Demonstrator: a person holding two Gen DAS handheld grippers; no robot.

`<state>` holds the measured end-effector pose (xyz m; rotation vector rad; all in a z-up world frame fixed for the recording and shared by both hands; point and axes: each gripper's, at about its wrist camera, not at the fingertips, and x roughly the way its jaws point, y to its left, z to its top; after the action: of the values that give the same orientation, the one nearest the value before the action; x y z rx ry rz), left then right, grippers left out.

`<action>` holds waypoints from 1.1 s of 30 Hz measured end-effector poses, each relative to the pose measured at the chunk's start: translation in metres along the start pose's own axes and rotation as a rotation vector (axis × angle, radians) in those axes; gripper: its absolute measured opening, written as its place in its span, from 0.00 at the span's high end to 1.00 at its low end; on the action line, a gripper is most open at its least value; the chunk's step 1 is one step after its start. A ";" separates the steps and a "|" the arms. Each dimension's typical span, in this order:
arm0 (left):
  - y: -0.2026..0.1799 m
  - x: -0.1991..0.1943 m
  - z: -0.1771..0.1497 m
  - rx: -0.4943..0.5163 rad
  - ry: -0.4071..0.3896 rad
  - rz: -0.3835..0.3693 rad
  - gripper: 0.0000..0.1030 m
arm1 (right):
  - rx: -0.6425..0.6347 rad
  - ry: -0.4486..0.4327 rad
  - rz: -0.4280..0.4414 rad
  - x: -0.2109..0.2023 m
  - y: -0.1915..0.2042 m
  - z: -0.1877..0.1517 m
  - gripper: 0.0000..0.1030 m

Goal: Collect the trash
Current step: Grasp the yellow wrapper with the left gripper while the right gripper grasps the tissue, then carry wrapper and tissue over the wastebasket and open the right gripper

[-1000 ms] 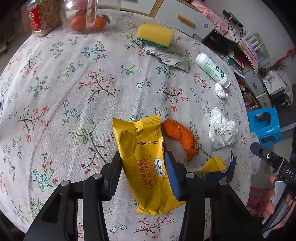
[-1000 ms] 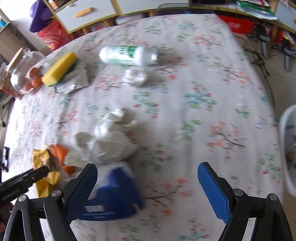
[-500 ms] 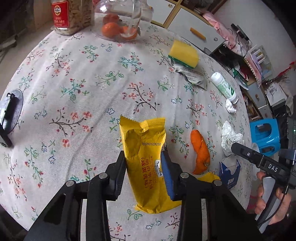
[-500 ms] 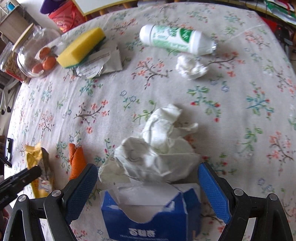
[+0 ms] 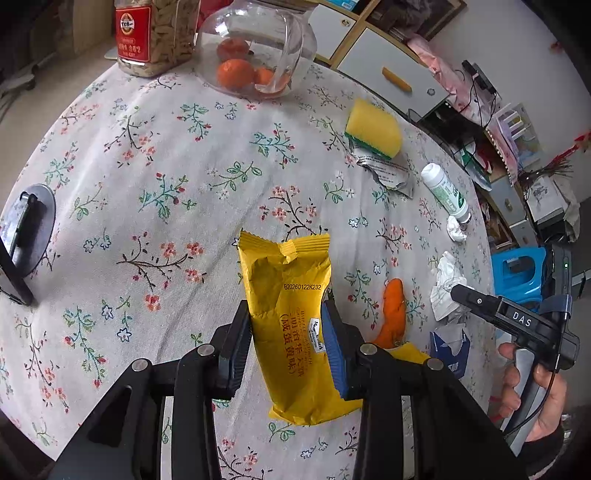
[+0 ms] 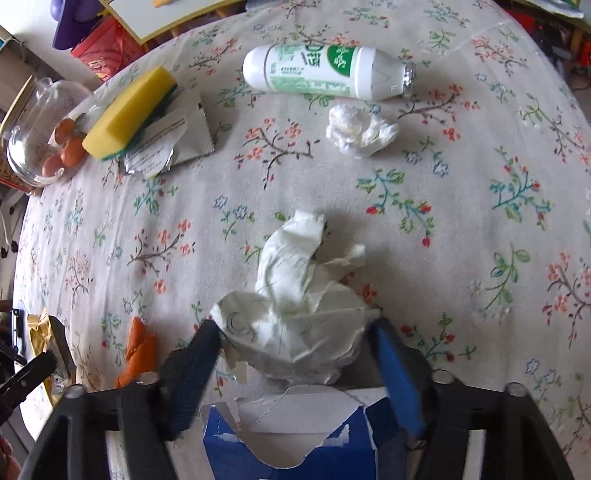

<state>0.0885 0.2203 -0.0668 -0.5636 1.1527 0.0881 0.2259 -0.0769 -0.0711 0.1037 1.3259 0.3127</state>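
A yellow snack wrapper hangs clear of the flowered tablecloth, and my left gripper is shut on its middle. My right gripper points down over a big crumpled white paper. Its jaws are closing, and both pads touch the paper's sides. A torn blue tissue box lies just under that gripper. An orange peel lies to its left. In the left wrist view a hand holds the right gripper beside the same paper.
Further back lie a small tissue ball, a white bottle with a green label, a silvery torn packet and a yellow sponge. A glass jar of oranges and a red-labelled jar stand at the far edge. A black stand is at the left.
My left gripper closed on the yellow wrapper and lifted it off the cloth. My right gripper came down over the crumpled paper and its jaws narrowed onto it.
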 end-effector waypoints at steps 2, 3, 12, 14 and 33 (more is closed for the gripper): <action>-0.002 -0.001 0.001 -0.003 -0.004 -0.006 0.62 | 0.007 0.001 0.007 -0.001 -0.001 0.001 0.41; -0.003 -0.002 0.001 -0.002 -0.008 -0.008 0.62 | 0.010 -0.001 0.011 -0.002 -0.002 0.002 0.42; -0.018 -0.009 0.005 0.009 -0.035 -0.030 0.62 | 0.035 -0.078 0.031 -0.031 -0.011 0.007 0.43; -0.022 -0.010 0.005 0.008 -0.038 -0.038 0.62 | 0.055 -0.093 0.038 -0.037 -0.018 0.009 0.43; -0.094 -0.003 0.007 0.106 -0.041 -0.102 0.62 | 0.264 -0.199 0.020 -0.101 -0.131 0.002 0.43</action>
<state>0.1259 0.1434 -0.0269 -0.5231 1.0801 -0.0482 0.2287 -0.2303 -0.0095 0.3613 1.1632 0.1382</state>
